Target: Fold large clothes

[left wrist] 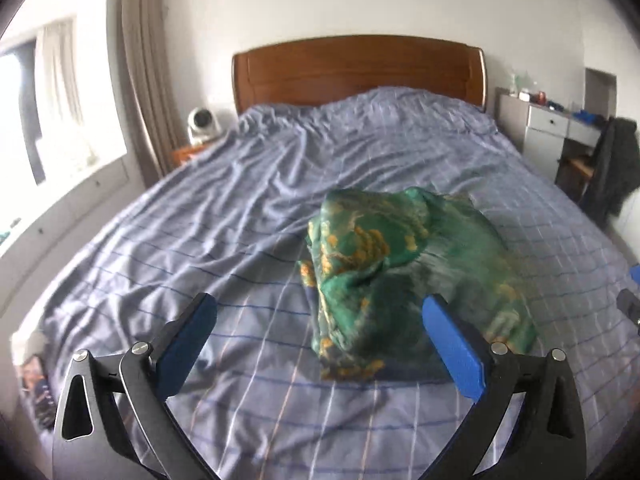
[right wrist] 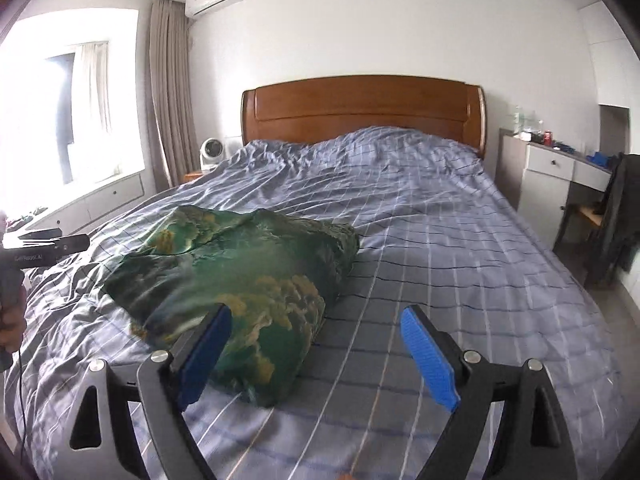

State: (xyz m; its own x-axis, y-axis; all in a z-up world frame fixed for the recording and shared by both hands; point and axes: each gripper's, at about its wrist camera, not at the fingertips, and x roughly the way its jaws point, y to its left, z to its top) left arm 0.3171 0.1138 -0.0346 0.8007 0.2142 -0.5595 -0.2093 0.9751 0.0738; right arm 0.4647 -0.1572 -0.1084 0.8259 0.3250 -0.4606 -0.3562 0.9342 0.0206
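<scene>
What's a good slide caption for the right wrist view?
Open right tool hovers empty beside a bundled green garment on the blue checked bed.

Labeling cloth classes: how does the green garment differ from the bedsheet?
The green garment is a bunched heap with gold patterning; the bedsheet is pale blue with thin grid lines. The garment covers one patch near the foot; the bedsheet spans the bed. Both are wrinkled, and neither is gripped.

Green garment (left wrist: 400, 276) with gold print; blue-grey checked bedsheet (left wrist: 240, 208); blue-padded tongs (left wrist: 320, 336).
</scene>
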